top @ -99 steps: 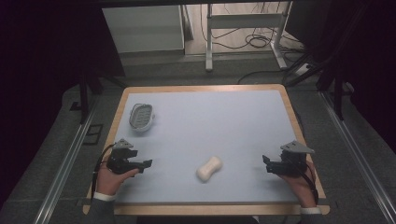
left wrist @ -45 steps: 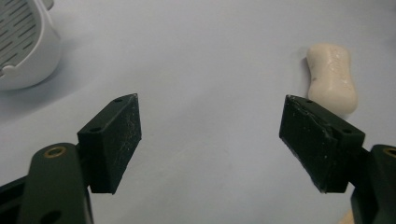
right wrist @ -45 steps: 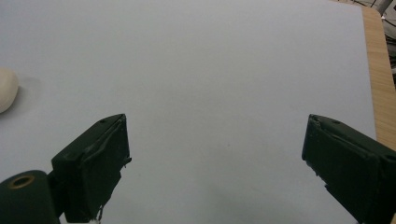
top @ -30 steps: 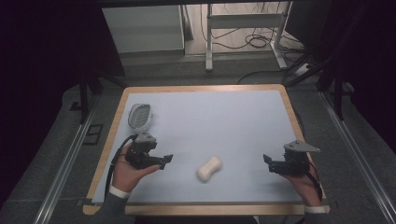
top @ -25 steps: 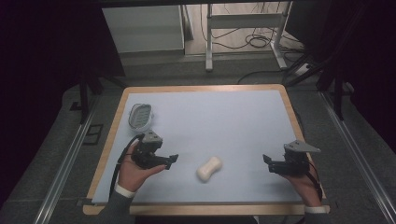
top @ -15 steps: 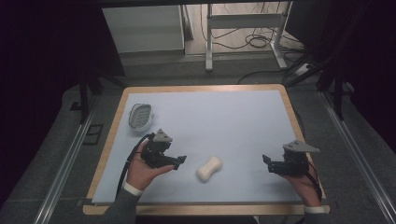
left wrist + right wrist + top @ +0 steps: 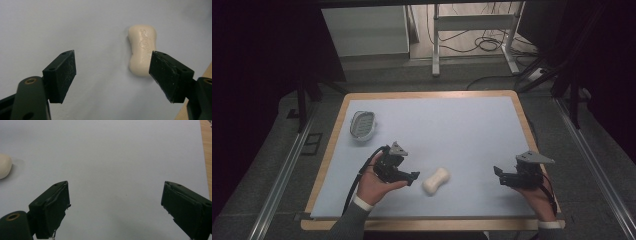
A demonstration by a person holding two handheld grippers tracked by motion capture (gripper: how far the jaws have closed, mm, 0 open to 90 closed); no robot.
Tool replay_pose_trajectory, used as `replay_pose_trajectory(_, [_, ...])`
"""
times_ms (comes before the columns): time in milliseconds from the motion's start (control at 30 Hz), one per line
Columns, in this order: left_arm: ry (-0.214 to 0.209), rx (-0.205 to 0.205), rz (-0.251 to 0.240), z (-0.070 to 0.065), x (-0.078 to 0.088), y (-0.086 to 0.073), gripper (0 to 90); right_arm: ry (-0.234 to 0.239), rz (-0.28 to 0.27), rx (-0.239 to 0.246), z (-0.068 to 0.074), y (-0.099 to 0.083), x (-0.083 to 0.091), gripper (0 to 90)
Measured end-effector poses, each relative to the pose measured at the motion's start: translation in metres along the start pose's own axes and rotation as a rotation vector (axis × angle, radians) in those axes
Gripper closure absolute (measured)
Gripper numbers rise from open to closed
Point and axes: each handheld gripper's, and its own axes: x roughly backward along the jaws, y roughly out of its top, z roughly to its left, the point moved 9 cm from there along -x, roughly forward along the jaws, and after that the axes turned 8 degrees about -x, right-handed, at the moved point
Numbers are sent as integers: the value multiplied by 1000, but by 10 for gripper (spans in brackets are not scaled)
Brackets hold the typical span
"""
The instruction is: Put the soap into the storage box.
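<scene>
In the high view, a cream-coloured, waisted bar of soap (image 7: 435,181) lies flat on the pale blue counter (image 7: 452,130), near its front edge and a little left of centre. The left claw (image 7: 411,176) points toward the soap from its left, close but apart from it. The right claw (image 7: 497,173) hangs well off to the right near the front edge, and a small oval grey-and-white soap dish (image 7: 362,124) sits far back at the left, well apart from the bar. The step in hand looks like the approach for a pick-up of the soap, probably to carry it to the dish. In the left gripper view, the left claw (image 7: 111,75) stands wide open, its two black jaws low in the frame; the soap (image 7: 142,50) lies ahead and off to the right, its near end just beside the right jaw and partly behind it, not centred in the gap. The next move, as I judge it, calls for a shift toward that side so the narrow waist falls between the jaws, then a lowering and a gentle squeeze, since the smooth bar may slip. In the right gripper view, the right claw (image 7: 115,200) is also wide open over bare counter (image 7: 120,157), with one rounded end of the soap (image 7: 4,166) at the far left edge.
</scene>
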Motion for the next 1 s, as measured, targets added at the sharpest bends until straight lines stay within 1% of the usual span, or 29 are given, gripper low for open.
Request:
replay_pose_trajectory(67, [-3, -3, 6, -2, -2, 0, 222, -3, 1, 1, 0, 0, 0, 82])
replay_pose_trajectory(100, [-8, -11, 15, -5, -6, 1, 223, -3, 3, 3, 0, -1, -1, 82])
replay_pose_trajectory(200, [-17, -20, 18, -8, -9, 4, 224, -7, 7, 5, 0, -2, -2, 82])
replay_pose_trajectory(267, [-18, -21, 18, -10, -11, 6, 227, -8, 9, 7, -1, -2, -2, 82])
replay_pose_trajectory(333, [-9, -22, 9, -11, -11, 8, 235, -8, 10, 8, -1, -2, -2, 82])
replay_pose_trajectory(467, [-15, -28, 13, -13, -14, 9, 235, -11, 12, 7, -1, -3, -2, 82])
replay_pose_trajectory(533, [-21, -28, 16, -16, -17, 11, 235, -12, 12, 6, -2, -3, -2, 82])
replay_pose_trajectory(567, [-22, -37, 22, -17, -17, 11, 236, -12, 11, 6, -2, -3, -2, 82])
replay_pose_trajectory(633, [-34, -39, 20, -21, -19, 13, 239, -14, 11, 3, -3, -3, -2, 82])
replay_pose_trajectory(700, [-35, -49, 27, -23, -20, 15, 242, -16, 11, 2, -3, -3, -1, 82])
replay_pose_trajectory(767, [-41, -51, 26, -27, -22, 18, 249, -18, 10, 2, -3, -2, -1, 82])
replay_pose_trajectory(1000, [-54, -70, 60, -33, -34, 21, 277, -19, 14, 0, -4, -4, -2, 82])
